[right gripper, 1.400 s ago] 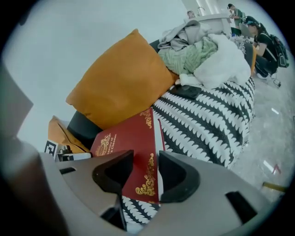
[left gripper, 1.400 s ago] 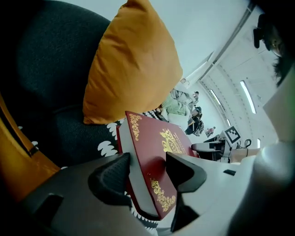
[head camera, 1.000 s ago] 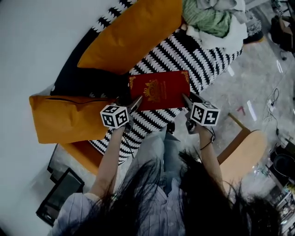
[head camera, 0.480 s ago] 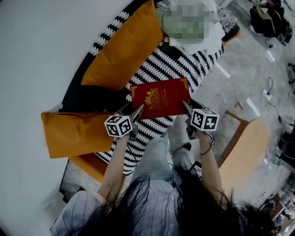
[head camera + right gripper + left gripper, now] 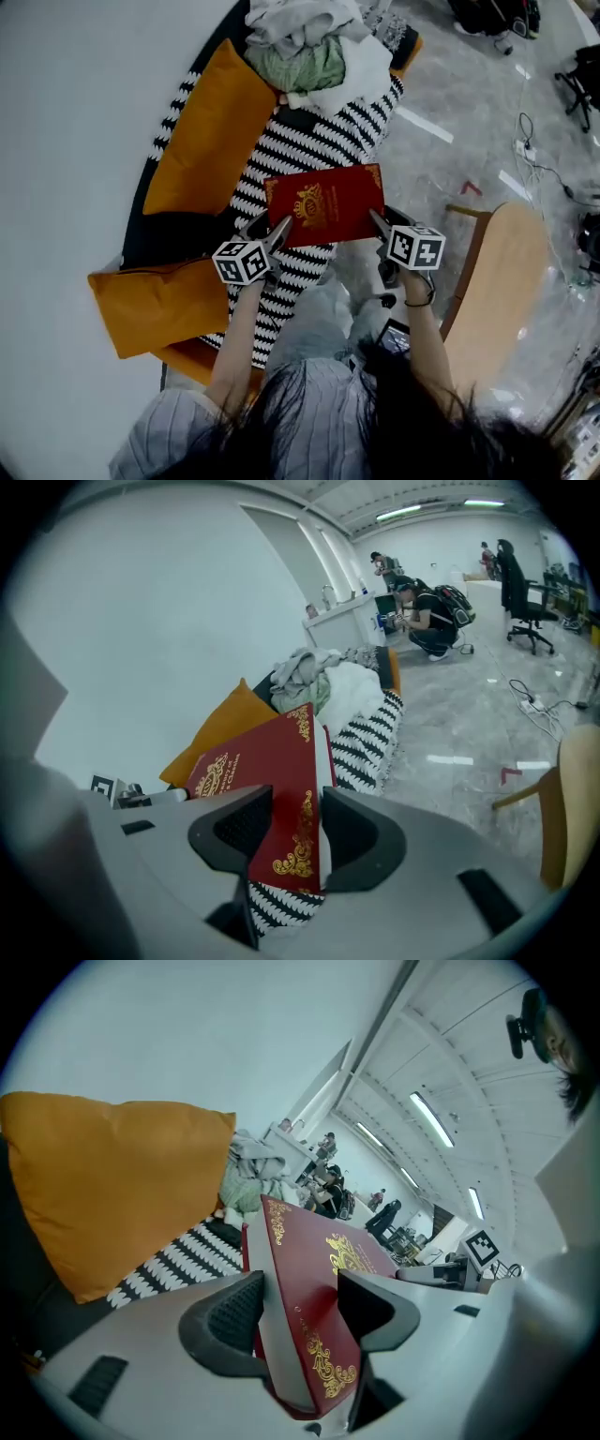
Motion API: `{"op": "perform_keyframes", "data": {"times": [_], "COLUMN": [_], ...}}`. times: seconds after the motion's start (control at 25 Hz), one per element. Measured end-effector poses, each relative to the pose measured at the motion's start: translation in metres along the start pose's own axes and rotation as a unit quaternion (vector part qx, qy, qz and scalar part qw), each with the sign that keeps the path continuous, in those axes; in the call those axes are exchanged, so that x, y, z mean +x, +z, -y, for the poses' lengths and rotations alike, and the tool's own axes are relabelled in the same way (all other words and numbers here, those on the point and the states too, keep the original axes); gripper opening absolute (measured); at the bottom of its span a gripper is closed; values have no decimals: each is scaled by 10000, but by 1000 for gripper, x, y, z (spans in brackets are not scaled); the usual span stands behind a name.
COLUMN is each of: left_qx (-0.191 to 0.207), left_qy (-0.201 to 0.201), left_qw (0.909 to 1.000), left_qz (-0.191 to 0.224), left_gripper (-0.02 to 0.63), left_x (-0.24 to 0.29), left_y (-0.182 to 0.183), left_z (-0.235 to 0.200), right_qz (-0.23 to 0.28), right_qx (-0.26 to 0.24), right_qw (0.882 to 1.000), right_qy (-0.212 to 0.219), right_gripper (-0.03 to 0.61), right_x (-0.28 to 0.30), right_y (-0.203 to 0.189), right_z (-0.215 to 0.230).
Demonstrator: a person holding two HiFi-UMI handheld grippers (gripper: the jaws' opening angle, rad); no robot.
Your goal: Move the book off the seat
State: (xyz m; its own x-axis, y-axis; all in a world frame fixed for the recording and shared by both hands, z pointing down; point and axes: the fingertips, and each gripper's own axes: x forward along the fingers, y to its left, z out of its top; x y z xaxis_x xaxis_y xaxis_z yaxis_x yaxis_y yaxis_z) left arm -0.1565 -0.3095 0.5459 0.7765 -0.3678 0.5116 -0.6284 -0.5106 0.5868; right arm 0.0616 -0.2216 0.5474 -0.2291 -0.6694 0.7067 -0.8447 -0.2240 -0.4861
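Left of centre, the left gripper (image 5: pixel 278 228) is clamped on the lower-left corner of the red book (image 5: pixel 326 203), which is held mid-frame above the striped seat (image 5: pixel 291 155). The right gripper (image 5: pixel 378 221) pinches the book's lower-right corner.

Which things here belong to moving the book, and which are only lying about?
Job: red book, gripped by left tongs and right tongs; striped seat.
Lying about: orange cushions, clothes pile, wooden furniture.

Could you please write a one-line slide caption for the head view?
Left gripper and right gripper each clamp a near corner of the red book over the striped seat.
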Motion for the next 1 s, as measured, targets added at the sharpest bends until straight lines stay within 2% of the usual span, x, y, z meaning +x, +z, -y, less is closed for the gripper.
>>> {"op": "perform_keyframes", "data": {"times": [0.2,0.44,0.68,1.0], "left_qx": [499,967,1412,1857], "left_qy": [-352,-787,-1460,-2055], "left_qw": [9975,9901,9745,9533], "left_qz": [-343,-639,-957,-1204], "left_gripper": [255,255,255,255], "left_x": [33,80,125,159], "left_y": [-2,-16,-41,-99], "left_z": [53,133,230,354], "right_qz": [411,918,1508,2002], "right_qx": [506,1012,1796,2348], "right_qw": [9976,9892,9675,9419], "right_qy": [-246,-523,-947,-1325], "right_gripper": [176,175,175,173], "right_x": [-46,-112,-192,-290], "right_y": [-9,-19,-59,-114], "right_z": [44,107,170,243]}}
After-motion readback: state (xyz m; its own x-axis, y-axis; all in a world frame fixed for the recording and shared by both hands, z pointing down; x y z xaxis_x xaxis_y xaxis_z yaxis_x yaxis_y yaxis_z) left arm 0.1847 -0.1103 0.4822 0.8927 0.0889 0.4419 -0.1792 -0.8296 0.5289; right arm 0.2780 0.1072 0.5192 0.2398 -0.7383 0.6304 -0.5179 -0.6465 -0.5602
